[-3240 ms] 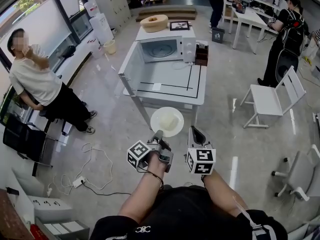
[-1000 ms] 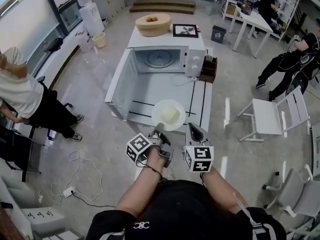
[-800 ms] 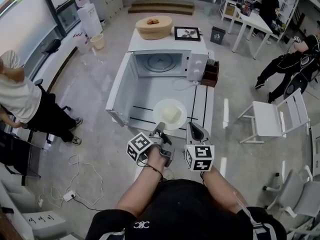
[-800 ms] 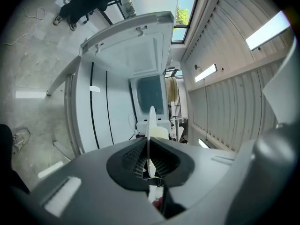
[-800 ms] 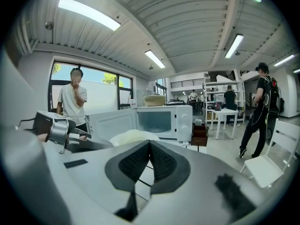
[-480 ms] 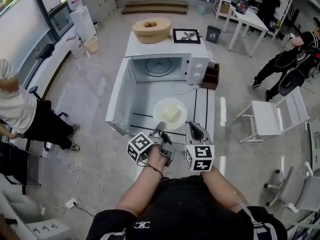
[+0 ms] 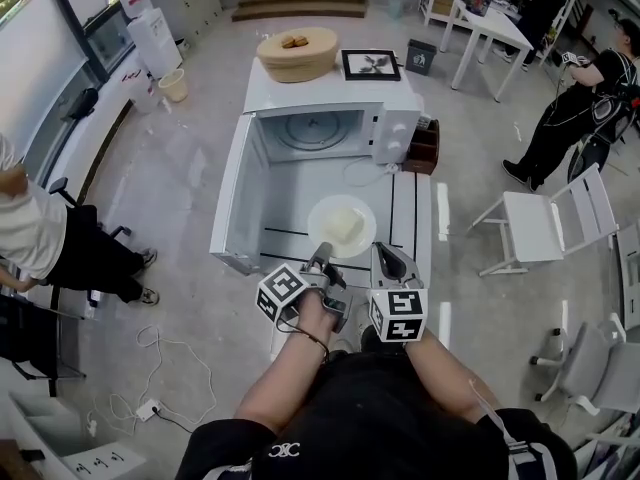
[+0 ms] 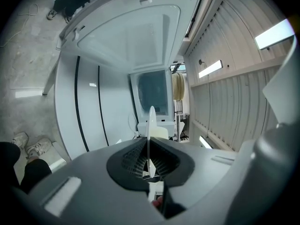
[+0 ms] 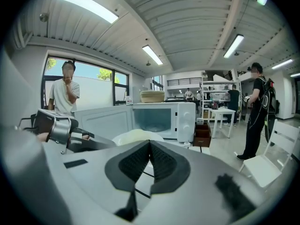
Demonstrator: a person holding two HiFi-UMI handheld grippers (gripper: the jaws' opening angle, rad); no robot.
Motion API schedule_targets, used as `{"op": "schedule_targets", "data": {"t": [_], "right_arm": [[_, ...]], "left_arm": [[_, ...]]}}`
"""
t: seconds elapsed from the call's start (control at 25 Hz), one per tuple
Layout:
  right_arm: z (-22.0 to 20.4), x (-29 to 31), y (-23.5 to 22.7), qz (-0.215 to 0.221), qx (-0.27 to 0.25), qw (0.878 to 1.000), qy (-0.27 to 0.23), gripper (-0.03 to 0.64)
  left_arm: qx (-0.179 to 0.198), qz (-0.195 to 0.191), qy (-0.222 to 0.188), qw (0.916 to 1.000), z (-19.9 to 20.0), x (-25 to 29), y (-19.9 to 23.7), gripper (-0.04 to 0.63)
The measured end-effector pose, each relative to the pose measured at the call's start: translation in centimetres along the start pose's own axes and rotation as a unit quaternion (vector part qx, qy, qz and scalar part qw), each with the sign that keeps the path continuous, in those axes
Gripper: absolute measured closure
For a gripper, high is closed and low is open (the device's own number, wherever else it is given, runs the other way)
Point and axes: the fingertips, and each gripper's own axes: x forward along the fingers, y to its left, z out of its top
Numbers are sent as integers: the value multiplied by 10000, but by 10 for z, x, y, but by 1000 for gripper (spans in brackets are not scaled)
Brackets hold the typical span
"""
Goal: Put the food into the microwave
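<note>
My left gripper (image 7: 322, 257) is shut on the near rim of a white plate (image 7: 322, 211) that carries a pale yellow piece of food (image 7: 342, 224). The plate hangs over the front part of the white table (image 7: 300, 183). In the left gripper view the plate (image 8: 151, 118) shows edge-on between the pads. My right gripper (image 7: 384, 254) is shut and empty, just right of the plate. The white microwave (image 7: 392, 130) stands at the table's far end, with its door (image 7: 232, 193) swung wide open to the left. From the right gripper (image 9: 150, 145) view its cavity (image 9: 153, 117) shows bare.
A wicker basket (image 7: 297, 52) and a framed picture (image 7: 372, 64) rest on top of the microwave. A brown box (image 7: 425, 146) stands to its right. A white chair (image 7: 536, 224) is at the right. One person (image 7: 40, 233) stands at the left, others at the back right.
Both grippers and the plate have moved forward, from over the floor in front of the table to over its front part. The microwave looks nearer.
</note>
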Motion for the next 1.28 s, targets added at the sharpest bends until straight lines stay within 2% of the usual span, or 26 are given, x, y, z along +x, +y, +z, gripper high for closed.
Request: {"op": "schedule_targets", "data": {"t": [0.72,1.28], "right_arm": [[12,38,-26,97,131,9999,-25,609],[42,97,-62,383,38,9991,-168,609]], "left_arm": [[91,43,-63,9999,14,39,-10,577],[134,63,-429,9990,41,92,-26,577]]}}
